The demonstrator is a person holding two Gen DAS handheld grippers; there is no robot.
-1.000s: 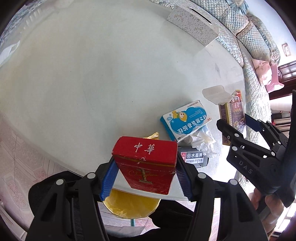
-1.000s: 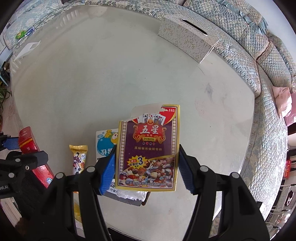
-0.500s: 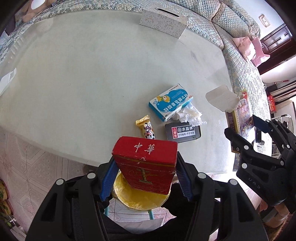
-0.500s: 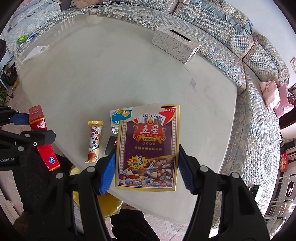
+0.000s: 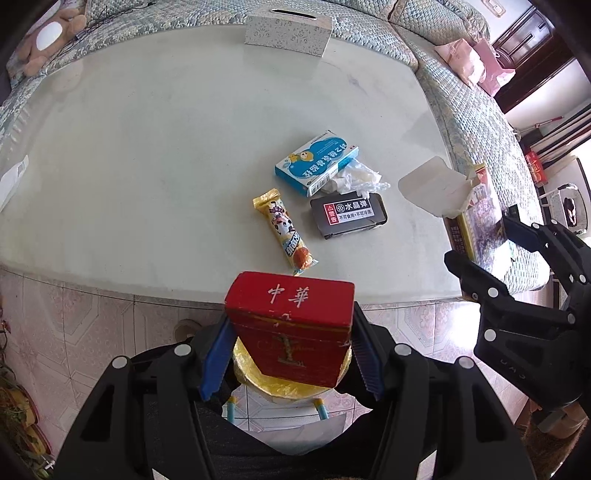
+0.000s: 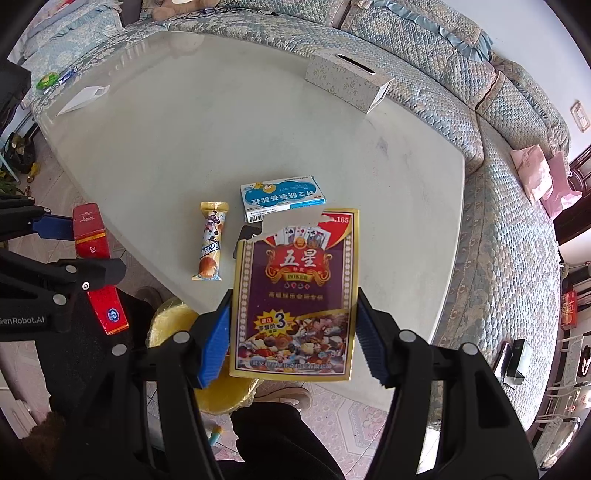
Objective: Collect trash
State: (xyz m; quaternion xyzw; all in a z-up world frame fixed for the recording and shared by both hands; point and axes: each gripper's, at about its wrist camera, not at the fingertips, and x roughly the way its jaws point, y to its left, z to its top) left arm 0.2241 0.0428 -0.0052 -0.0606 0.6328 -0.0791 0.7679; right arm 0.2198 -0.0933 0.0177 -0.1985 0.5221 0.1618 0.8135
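Observation:
My left gripper (image 5: 290, 356) is shut on a red cigarette box (image 5: 291, 325), held off the table's near edge over the floor. My right gripper (image 6: 293, 341) is shut on a purple playing-card box (image 6: 297, 291) with a torn white flap; that box (image 5: 476, 225) shows at the right in the left wrist view. On the pale table (image 5: 147, 147) lie a blue medicine box (image 5: 316, 162), a yellow snack wrapper (image 5: 286, 232), a black packet (image 5: 349, 216) and crumpled clear plastic (image 5: 356, 179). The left gripper with the cigarette box (image 6: 96, 266) shows at the left in the right wrist view.
A patterned tissue box (image 5: 288, 31) stands at the table's far edge. A quilted sofa (image 6: 517, 221) curves round the far and right sides. A yellow stool (image 5: 284, 384) and the person's dark trousers are under the grippers. A white paper (image 6: 83, 98) lies at the far left corner.
Both grippers have lifted and pulled back from the table with their boxes. The left one rolled. The snack wrapper and black packet came into full view.

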